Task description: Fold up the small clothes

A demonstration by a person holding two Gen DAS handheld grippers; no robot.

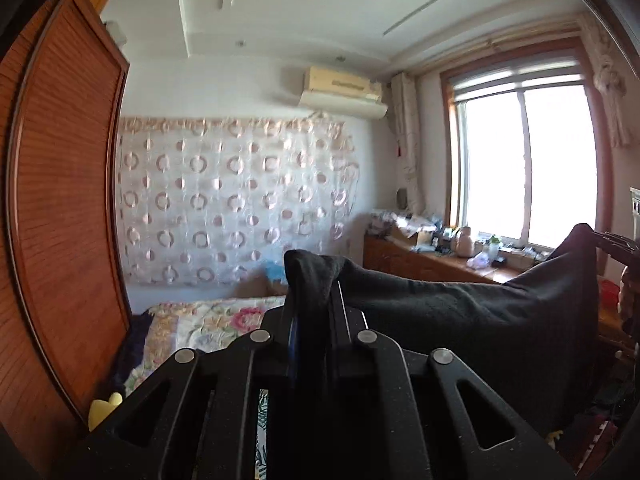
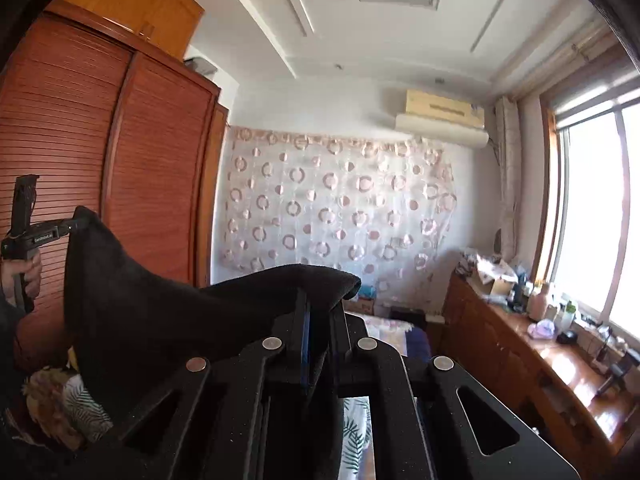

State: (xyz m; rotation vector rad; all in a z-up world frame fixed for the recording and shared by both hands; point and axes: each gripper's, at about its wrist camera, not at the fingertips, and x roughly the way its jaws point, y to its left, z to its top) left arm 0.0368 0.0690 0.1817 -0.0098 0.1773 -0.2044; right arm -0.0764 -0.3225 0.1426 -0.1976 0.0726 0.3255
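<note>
The black garment (image 1: 460, 320) hangs in the air, stretched between the two claws, well above the bed (image 1: 208, 320). One top corner is pinched in the left claw (image 1: 314, 300), whose jaws are pressed together on the cloth, with a small tuft sticking up past the tips. From there the fabric runs off to that claw's right, sagging in the middle, then rising to a second peak where the right claw (image 1: 604, 238) grips it, seen small at the edge of the left wrist view.

In the right wrist view the right claw (image 2: 318, 312) is likewise closed tight on the cloth, the corner folded over its tips. The garment spreads away to its left and climbs to the left claw (image 2: 74, 224), held by a hand (image 2: 24, 276) low at the side.

Beyond the claws, ahead, a sheer curtain with ring patterns (image 1: 232, 200) covers the far wall, with an air conditioner (image 1: 344, 92) above it. Left of the claws stands a wooden louvred wardrobe (image 2: 120, 160). To the right a bright window (image 1: 524, 164) sits above a cluttered wooden counter (image 2: 540, 344). Below the claws lies the bed's floral cover.
</note>
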